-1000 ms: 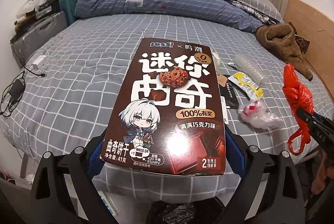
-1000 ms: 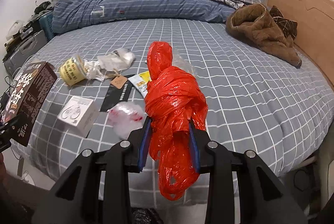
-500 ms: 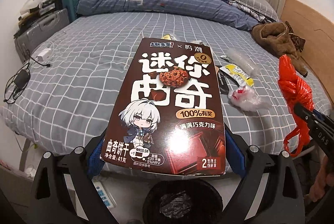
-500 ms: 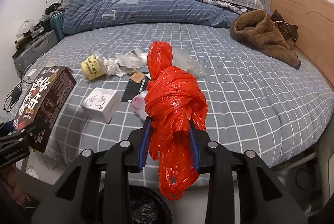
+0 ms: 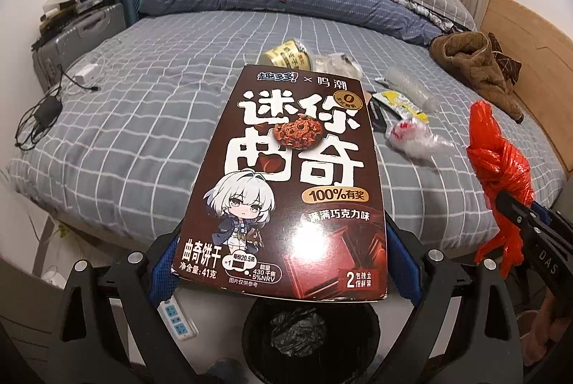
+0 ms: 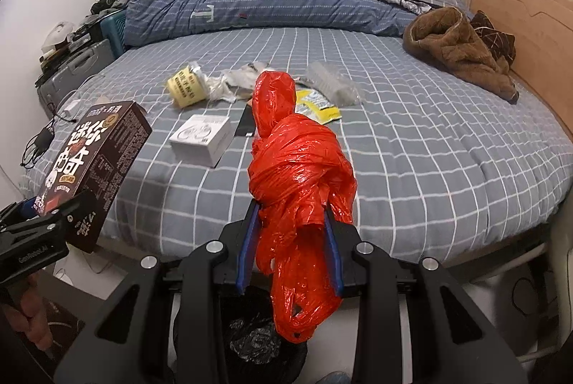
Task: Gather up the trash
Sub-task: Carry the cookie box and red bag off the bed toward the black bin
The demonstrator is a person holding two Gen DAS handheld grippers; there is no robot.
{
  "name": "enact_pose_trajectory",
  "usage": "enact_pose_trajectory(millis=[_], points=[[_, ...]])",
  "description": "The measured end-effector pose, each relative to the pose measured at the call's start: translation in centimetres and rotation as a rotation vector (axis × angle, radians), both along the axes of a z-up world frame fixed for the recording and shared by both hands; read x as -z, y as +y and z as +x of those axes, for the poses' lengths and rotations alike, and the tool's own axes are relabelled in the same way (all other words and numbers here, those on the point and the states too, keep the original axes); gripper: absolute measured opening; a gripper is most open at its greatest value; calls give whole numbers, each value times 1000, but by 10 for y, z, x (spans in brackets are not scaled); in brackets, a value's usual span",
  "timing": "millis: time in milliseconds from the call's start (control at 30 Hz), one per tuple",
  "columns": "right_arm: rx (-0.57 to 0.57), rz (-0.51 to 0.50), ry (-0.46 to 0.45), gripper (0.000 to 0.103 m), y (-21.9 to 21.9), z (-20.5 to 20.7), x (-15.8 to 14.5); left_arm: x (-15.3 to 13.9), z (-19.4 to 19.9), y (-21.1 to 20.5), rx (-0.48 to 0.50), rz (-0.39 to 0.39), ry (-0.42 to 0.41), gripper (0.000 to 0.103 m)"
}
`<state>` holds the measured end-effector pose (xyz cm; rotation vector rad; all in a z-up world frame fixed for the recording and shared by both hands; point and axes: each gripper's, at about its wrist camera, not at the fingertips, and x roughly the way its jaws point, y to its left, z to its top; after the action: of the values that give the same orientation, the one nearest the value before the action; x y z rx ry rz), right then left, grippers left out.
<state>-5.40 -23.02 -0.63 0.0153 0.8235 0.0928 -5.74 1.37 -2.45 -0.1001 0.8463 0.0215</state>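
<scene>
Black plastic lines the round trash bin (image 5: 311, 330), which stands on the floor just below the near edge of the bed (image 5: 150, 119); the crumpled liner is all that shows inside it. The left gripper (image 5: 281, 262) is clenched on a brown cookie box (image 5: 297, 183), its blue pads pressing both long sides, and the box hangs above the bin's mouth. The right gripper (image 6: 290, 241) grasps a knotted red plastic bag (image 6: 299, 176), whose loose tail dangles over the bin (image 6: 250, 341).

Only the right wrist view shows a white carton (image 6: 201, 139) lying near the bed's near edge, hidden behind the cookie box in the left view. Only the left wrist view shows a white power strip (image 5: 176, 316) on the floor beside the bin. Both views show a yellow can (image 6: 186, 90) and clear wrappers (image 6: 331, 83) toward the middle of the bed.
</scene>
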Motion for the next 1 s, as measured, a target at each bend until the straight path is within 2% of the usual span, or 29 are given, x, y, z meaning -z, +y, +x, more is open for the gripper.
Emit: enact_pose_trajectory(millis=[667, 1000], points=[[-54, 7, 77, 32, 33, -71, 15, 17, -71, 4, -41, 3, 79, 91], [-63, -15, 139, 32, 39, -91, 38, 37, -95, 11, -61, 4, 133, 91]])
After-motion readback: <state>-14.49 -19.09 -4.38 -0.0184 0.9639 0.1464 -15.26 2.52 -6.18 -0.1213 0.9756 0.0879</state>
